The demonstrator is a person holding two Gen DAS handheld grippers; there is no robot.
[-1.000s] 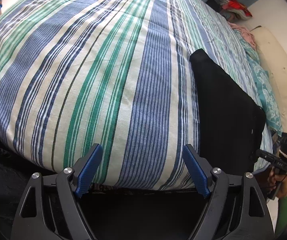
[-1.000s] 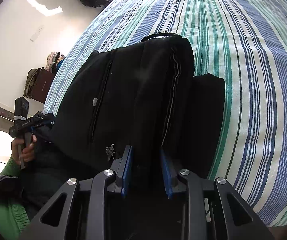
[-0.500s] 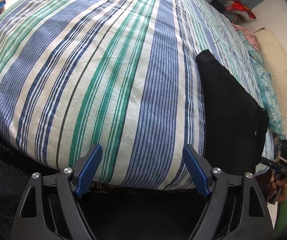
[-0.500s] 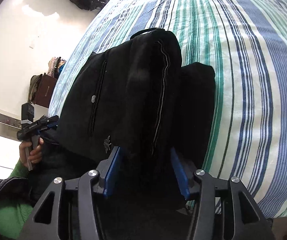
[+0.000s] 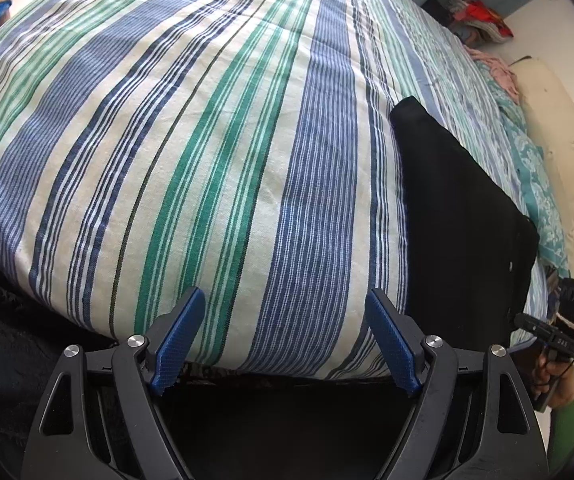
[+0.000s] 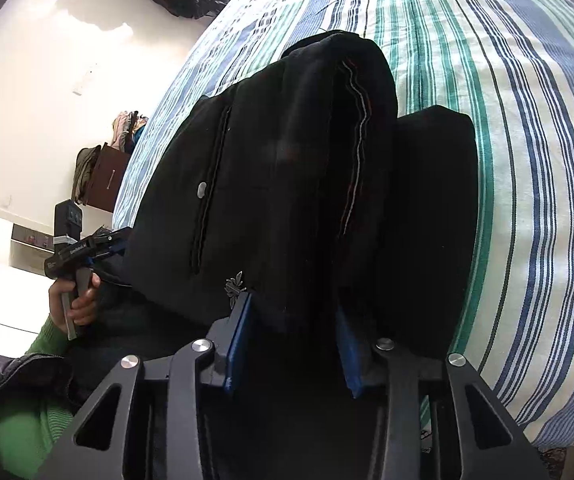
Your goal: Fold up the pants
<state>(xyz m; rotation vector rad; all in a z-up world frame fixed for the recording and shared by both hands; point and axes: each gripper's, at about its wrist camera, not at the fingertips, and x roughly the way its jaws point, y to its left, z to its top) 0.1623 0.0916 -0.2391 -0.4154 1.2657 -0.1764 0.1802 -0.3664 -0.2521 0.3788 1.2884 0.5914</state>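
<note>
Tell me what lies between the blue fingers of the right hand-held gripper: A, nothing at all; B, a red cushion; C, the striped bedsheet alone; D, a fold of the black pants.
D: in the right wrist view, a raised fold of the black pants runs down between the blue fingers of the right hand-held gripper, whose jaws are closing, above the striped bedsheet.

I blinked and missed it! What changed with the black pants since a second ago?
The right gripper widened around the folded black fabric pants, and its jaws are now closing on the bundle again. The left gripper stayed open over the striped bedsheet, holding nothing.
</note>
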